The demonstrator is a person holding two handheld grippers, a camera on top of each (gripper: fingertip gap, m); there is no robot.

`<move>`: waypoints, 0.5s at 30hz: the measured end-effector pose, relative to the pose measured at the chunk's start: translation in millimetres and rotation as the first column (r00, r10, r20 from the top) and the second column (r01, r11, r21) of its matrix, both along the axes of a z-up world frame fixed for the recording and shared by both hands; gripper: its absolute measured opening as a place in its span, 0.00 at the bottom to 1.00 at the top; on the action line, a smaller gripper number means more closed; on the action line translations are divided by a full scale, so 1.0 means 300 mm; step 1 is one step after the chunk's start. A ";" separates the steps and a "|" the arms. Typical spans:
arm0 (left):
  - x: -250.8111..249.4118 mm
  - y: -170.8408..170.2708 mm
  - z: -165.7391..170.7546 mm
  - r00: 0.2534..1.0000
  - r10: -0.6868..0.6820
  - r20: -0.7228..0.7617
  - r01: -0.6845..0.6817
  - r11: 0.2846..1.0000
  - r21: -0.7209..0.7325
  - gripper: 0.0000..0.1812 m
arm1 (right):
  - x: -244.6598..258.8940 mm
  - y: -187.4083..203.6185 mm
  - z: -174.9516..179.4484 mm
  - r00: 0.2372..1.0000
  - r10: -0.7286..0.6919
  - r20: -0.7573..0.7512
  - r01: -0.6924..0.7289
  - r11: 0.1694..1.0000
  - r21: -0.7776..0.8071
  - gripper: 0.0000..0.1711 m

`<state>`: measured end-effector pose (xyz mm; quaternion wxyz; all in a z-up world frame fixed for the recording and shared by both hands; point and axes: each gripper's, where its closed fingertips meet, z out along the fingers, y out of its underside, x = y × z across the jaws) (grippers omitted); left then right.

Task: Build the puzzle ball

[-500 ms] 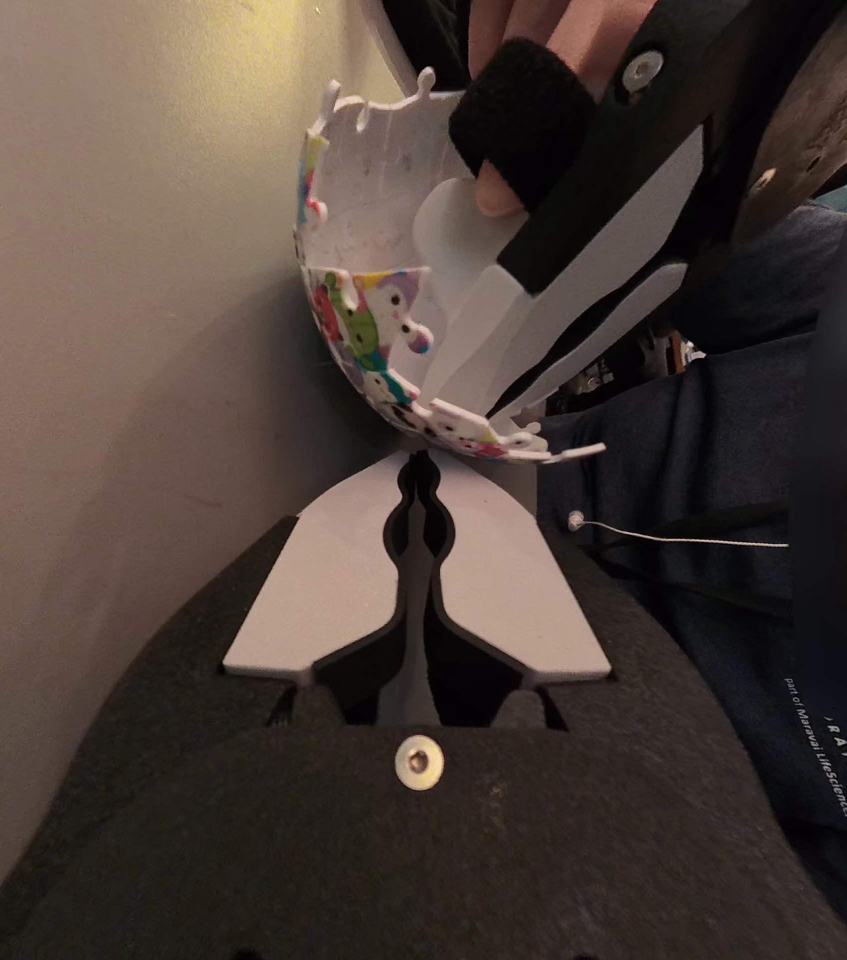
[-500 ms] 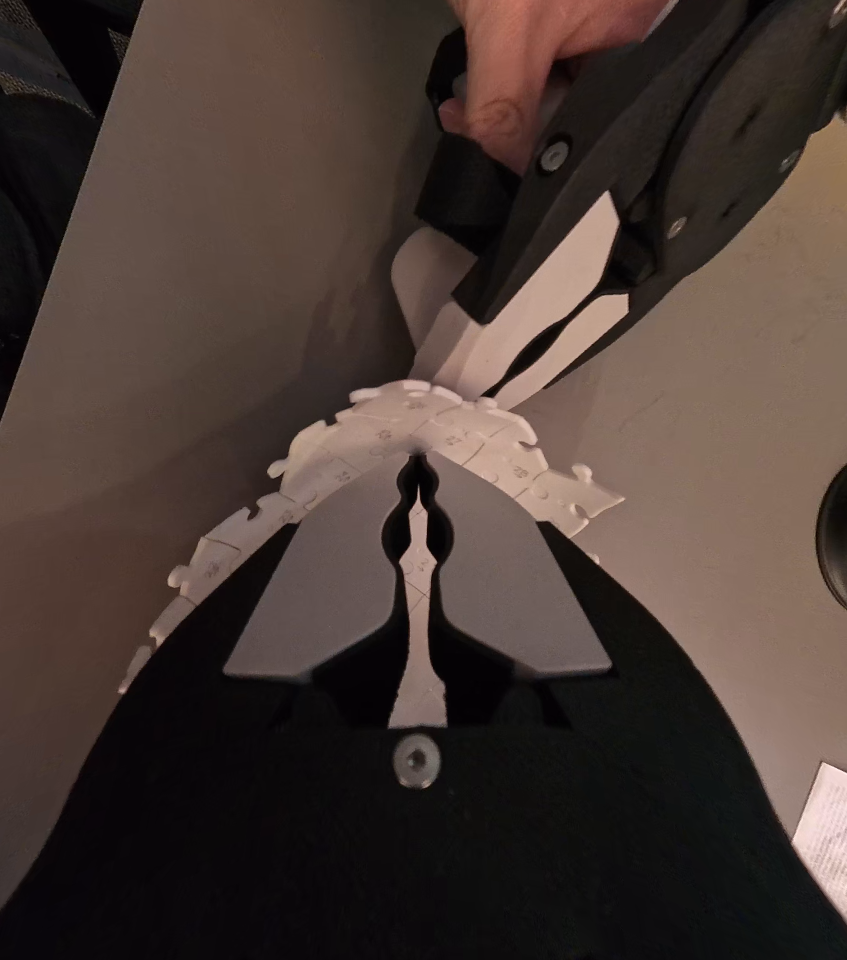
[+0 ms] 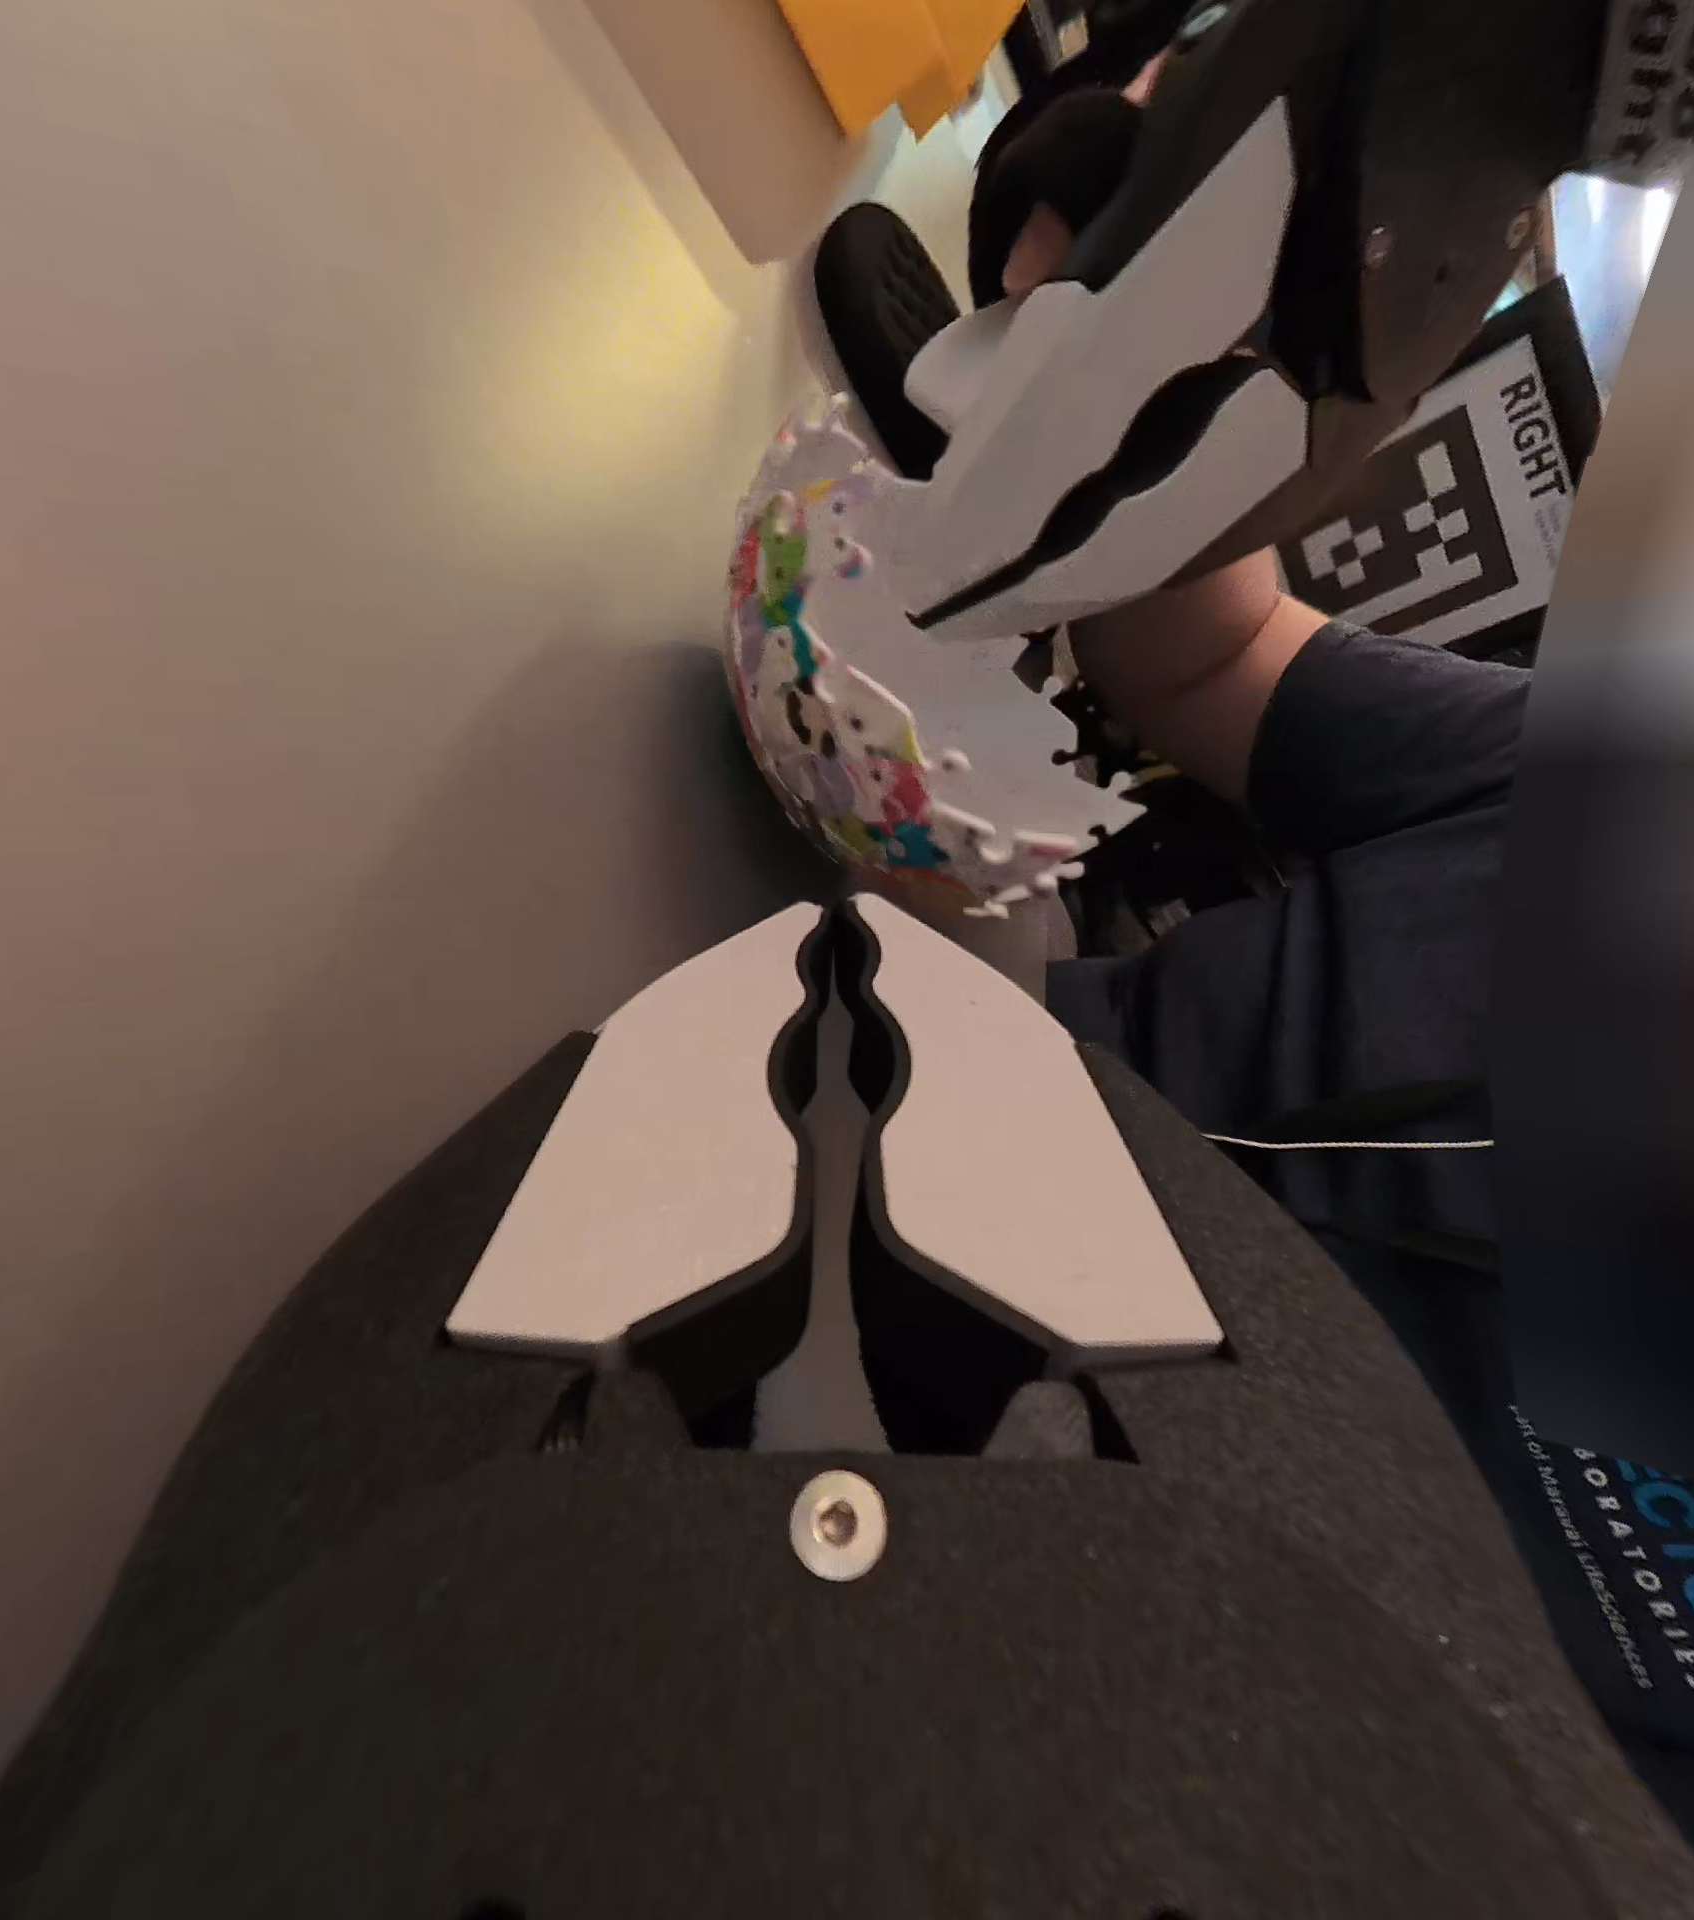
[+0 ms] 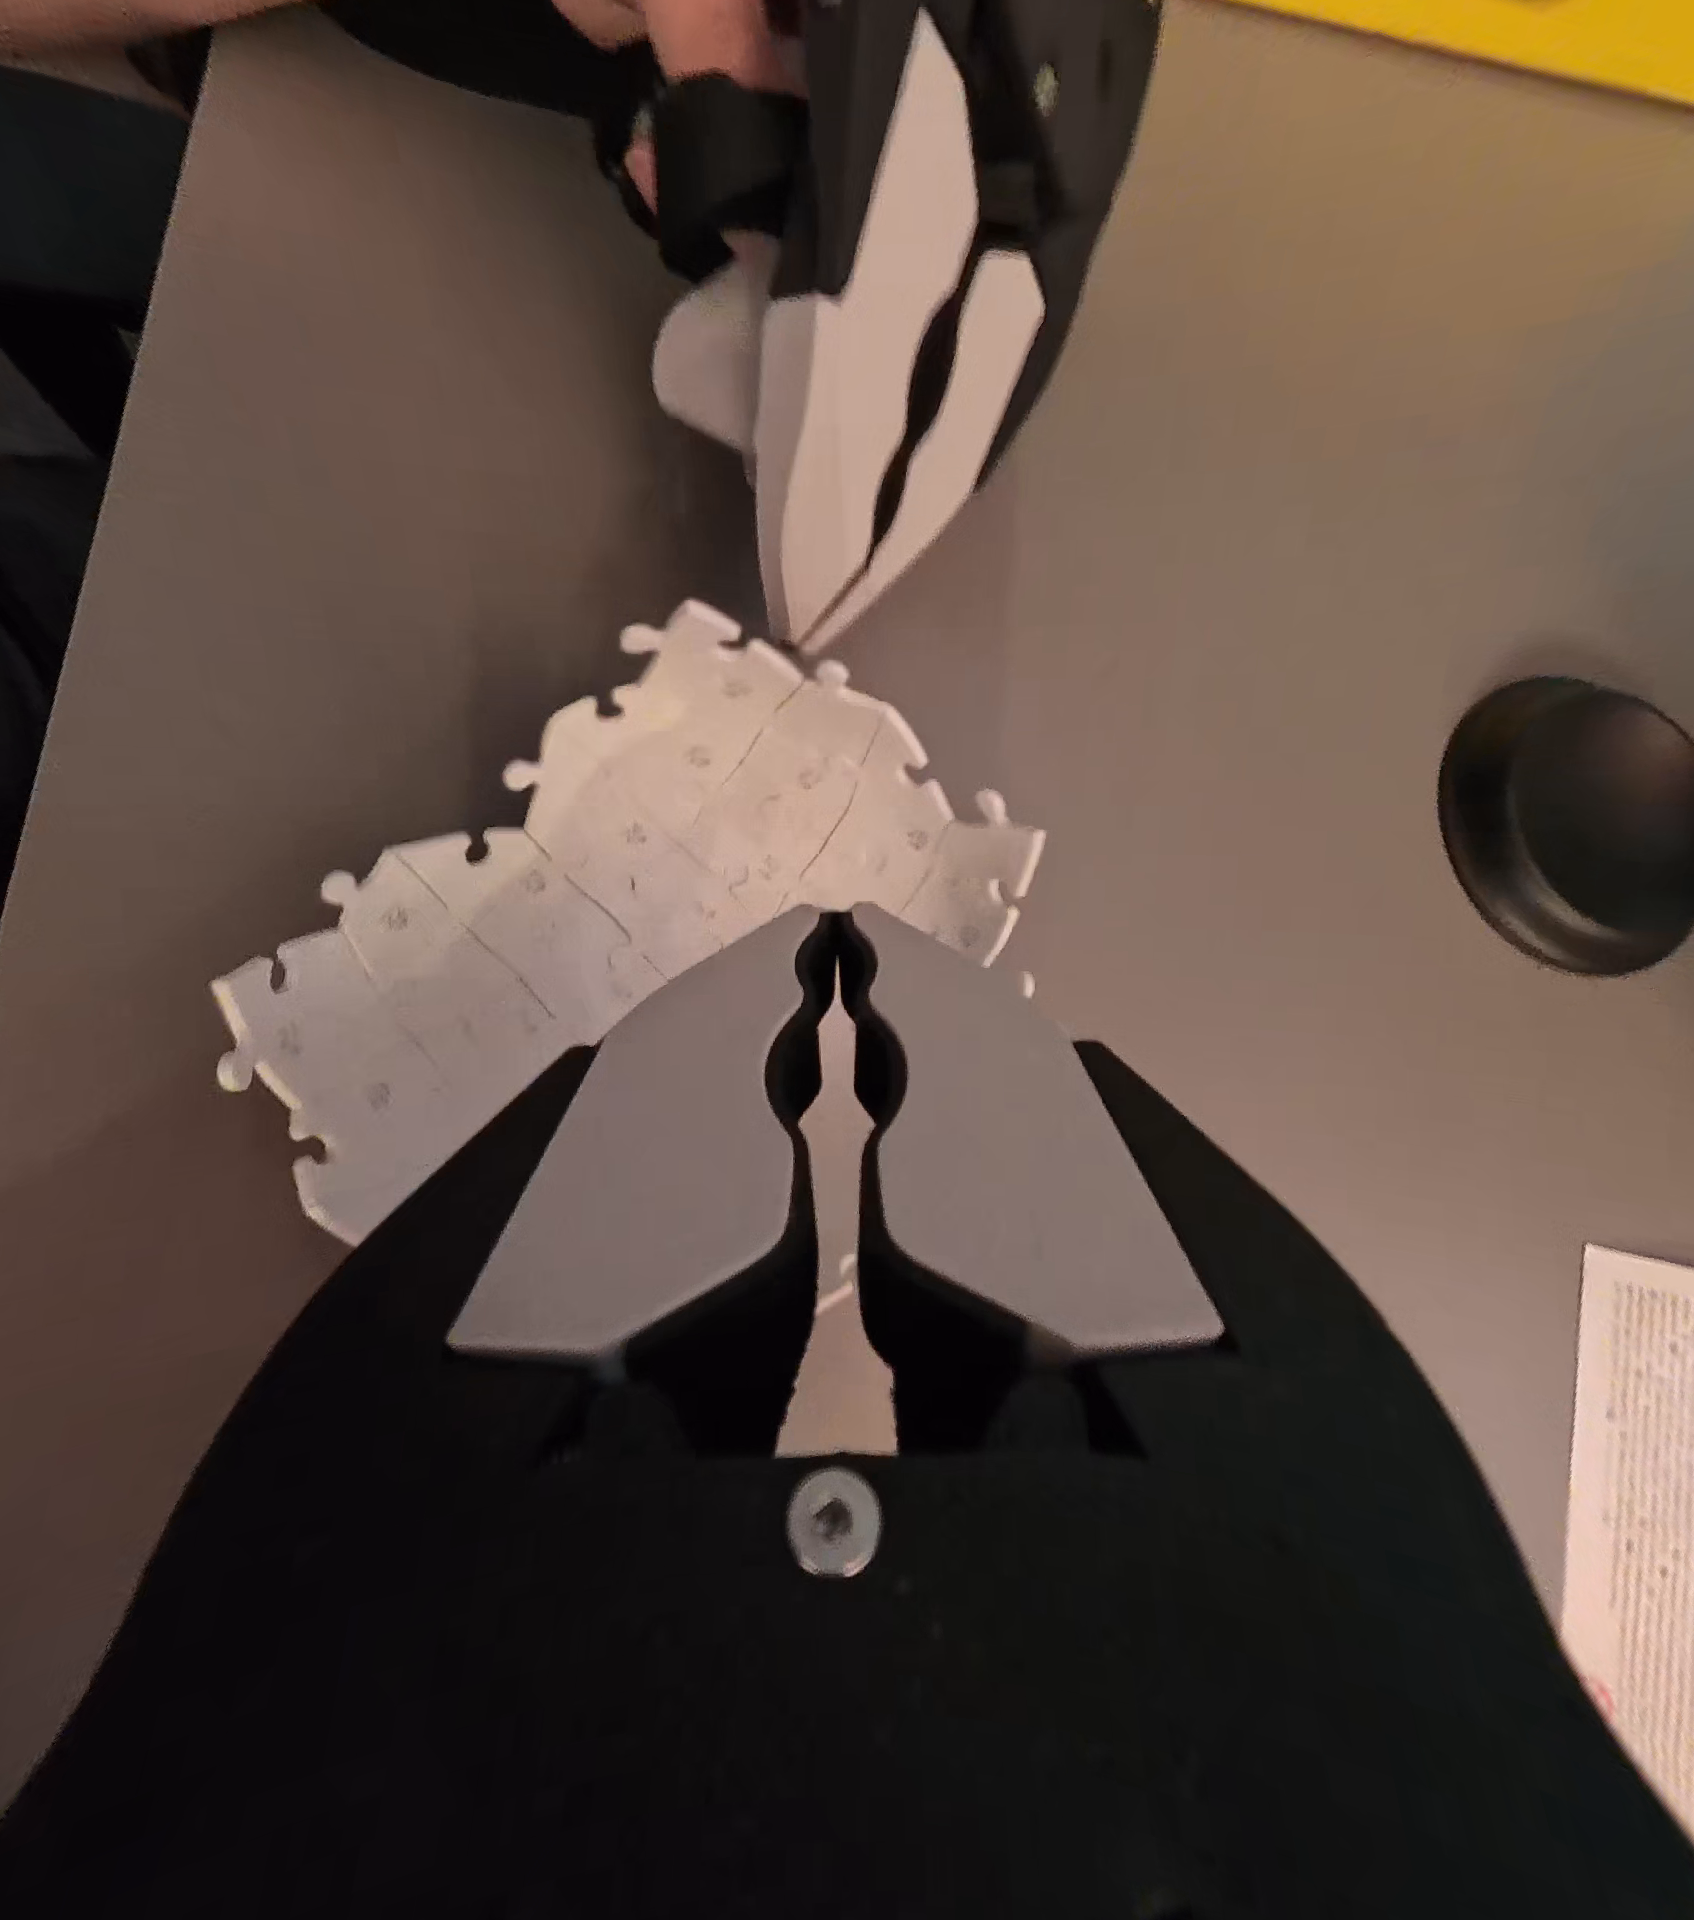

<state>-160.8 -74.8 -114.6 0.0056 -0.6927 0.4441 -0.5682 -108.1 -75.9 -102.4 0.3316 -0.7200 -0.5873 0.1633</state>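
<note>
white-backed puzzle ball shell pinched between both closed tools, hollow toward right tool

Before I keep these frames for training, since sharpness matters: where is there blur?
Left wrist view: right gripper and puzzle shell motion-smeared, yellow cast upper left. Right wrist view: left gripper blurred, the shell's seams fairly sharp, dim overall.

Matt white puzzle ball shell (glossy printed outside), smooth grey table
</note>
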 end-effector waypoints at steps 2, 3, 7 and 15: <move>-0.010 0.010 0.017 0.999 0.048 0.026 -0.048 0.999 0.018 0.03 | 0.029 0.007 -0.008 0.999 -0.036 0.000 0.036 0.999 -0.011 0.01; -0.016 0.013 0.026 0.997 0.071 0.038 -0.072 0.997 0.018 0.07 | 0.041 0.009 -0.012 0.999 -0.051 -0.003 0.050 0.998 -0.022 0.01; -0.033 0.006 0.063 0.986 0.136 0.097 -0.138 0.990 0.009 0.10 | 0.074 0.012 -0.036 0.996 -0.088 -0.028 0.086 0.994 -0.062 0.01; -0.005 -0.068 0.090 0.974 0.171 0.146 -0.173 0.985 0.004 0.14 | 0.083 0.014 -0.018 0.990 -0.100 -0.102 0.091 0.992 -0.087 0.01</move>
